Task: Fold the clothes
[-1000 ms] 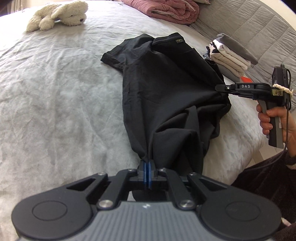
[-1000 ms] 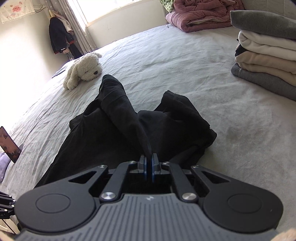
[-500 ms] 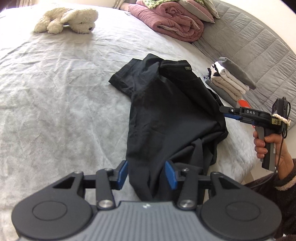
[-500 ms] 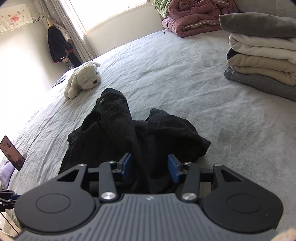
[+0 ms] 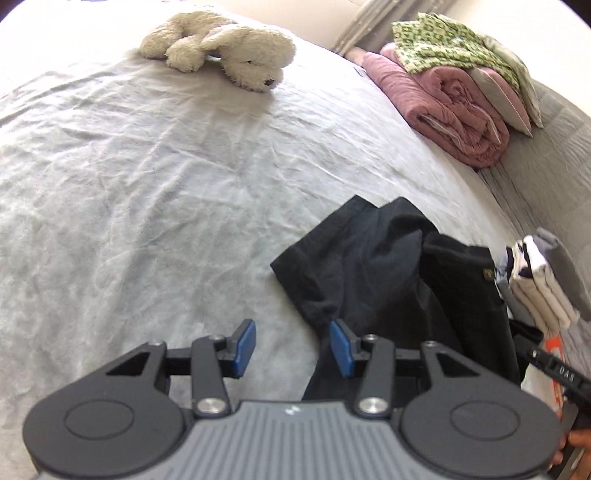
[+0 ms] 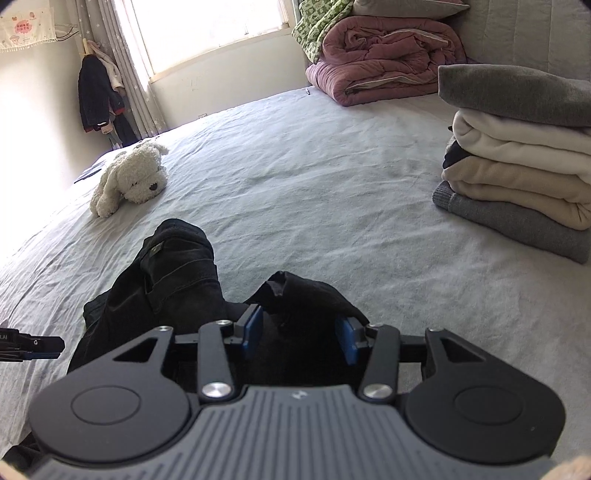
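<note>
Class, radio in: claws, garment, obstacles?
Left claw open. Right claw open. Black garment crumpled on bed, unfolded. Nothing blocking.

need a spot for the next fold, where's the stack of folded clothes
In the right wrist view the stack of folded grey, cream and beige clothes sits on the grey bedsheet at far right, beyond the crumpled black garment.

1. A white stuffed dog [image 6: 129,177] lies on its belly on the grey bedsheet [image 6: 314,177] ahead of me.
2. A rolled pink quilt [image 6: 384,59] sits at the far end, with a green patterned blanket [image 5: 450,44] on top.
3. Dark jackets [image 6: 96,96] hang beside the bright window [image 6: 207,29].
4. A small banner [image 6: 26,29] hangs on the wall.
</note>
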Demonstrator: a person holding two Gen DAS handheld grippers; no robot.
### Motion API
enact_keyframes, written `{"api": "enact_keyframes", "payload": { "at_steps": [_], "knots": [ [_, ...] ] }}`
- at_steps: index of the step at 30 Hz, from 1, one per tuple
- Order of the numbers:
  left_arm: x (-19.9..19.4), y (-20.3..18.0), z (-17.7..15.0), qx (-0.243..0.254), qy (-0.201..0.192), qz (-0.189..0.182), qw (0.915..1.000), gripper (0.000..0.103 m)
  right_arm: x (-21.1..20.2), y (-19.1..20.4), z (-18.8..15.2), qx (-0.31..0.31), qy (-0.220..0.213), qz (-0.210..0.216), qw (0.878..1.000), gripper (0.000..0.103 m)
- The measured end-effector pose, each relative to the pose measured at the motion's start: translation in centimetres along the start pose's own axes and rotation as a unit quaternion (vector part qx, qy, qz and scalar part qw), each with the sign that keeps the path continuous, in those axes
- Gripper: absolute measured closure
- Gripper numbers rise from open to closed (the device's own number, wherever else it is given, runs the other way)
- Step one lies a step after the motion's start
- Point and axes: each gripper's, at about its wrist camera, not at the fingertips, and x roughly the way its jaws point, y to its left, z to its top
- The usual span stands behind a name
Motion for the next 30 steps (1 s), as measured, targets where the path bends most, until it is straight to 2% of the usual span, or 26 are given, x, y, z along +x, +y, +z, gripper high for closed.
{"api": "enact_keyframes", "payload": {
  "at_steps": [5,9,11,13,16,20,24,25,26,27,30],
  "knots": [
    [2.3,0.3,0.6,-0.059,-0.024,-0.006,0.998,0.058,2.0,-0.6,1.0,-0.022,-0.008,-0.011,1.0,0.052],
    [2.9,0.1,0.6,-0.063,-0.04,-0.004,0.9972,0.058,3.5,-1.5,0.8,-0.021,-0.003,-0.026,0.999,0.05],
    [3.1,0.0,0.6,-0.064,-0.048,-0.003,0.9968,0.066,4.2,-2.0,0.6,-0.02,0.0,-0.033,0.999,0.05],
    [3.4,-0.1,0.6,-0.066,-0.055,-0.001,0.9963,0.085,5.0,-2.5,0.5,-0.02,0.002,-0.04,0.999,0.05],
    [3.5,-0.3,0.7,-0.064,-0.068,0.004,0.9957,0.092,5.0,-2.7,0.8,-0.028,-0.005,-0.051,0.998,0.05],
    [2.4,-0.6,0.7,-0.049,-0.085,0.02,0.995,0.097,5.4,-2.6,0.6,-0.062,-0.004,-0.101,0.993,0.049],
    [1.3,-0.8,0.7,-0.035,-0.102,0.037,0.9935,0.097,5.6,-3.2,0.4,-0.047,0.013,-0.089,0.995,0.049],
    [1.1,-0.9,0.7,-0.031,-0.106,0.041,0.993,0.097,5.5,-3.3,0.3,-0.047,0.014,-0.088,0.995,0.051],
    [0.8,-1.0,0.7,-0.027,-0.111,0.045,0.9925,0.097,5.3,-3.2,0.4,-0.046,0.011,-0.089,0.995,0.074],
    [0.5,-1.0,0.7,-0.024,-0.115,0.049,0.9919,0.097,5.0,-3.2,0.4,-0.044,0.008,-0.089,0.995,0.102],
    [-0.3,-1.2,0.8,-0.013,-0.128,0.061,0.9898,0.097,4.2,-3.1,0.5,-0.041,0.0,-0.09,0.995,0.101]
  ]
}}
